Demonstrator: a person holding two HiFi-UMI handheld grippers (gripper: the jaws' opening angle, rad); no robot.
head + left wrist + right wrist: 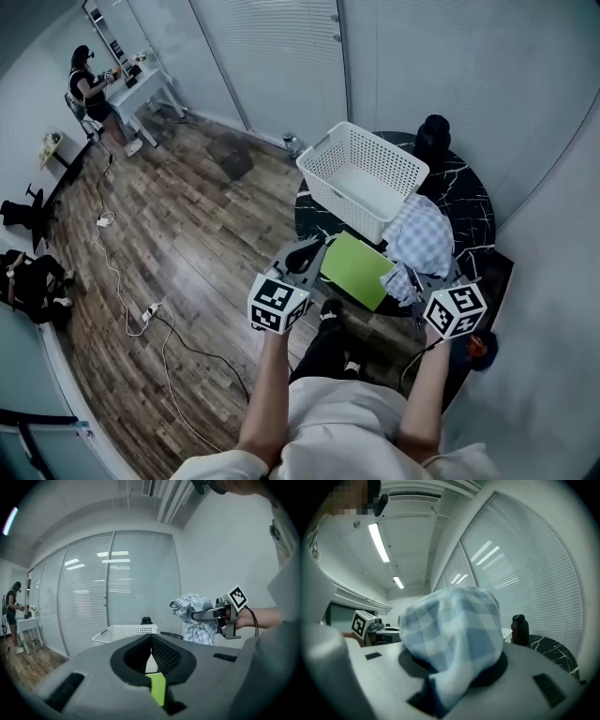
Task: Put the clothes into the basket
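Note:
A white perforated basket (361,178) (124,632) stands on the round black marble table (469,202). My right gripper (415,279) (199,615) is shut on a blue checked cloth (420,236) (450,634) (190,609). The cloth drapes over its jaws and hides them, right of the basket. My left gripper (302,255) (151,641) is at the table's near left edge, pointing toward the basket. Its jaws are closed, with a strip of green cloth (158,688) between them. The green cloth (356,269) spreads to its right.
A black bottle (433,139) (519,630) stands on the table behind the basket. Blinds and glass walls close the corner behind the table. Cables (122,300) run over the wooden floor to the left. A person (89,89) stands at a white desk far back left.

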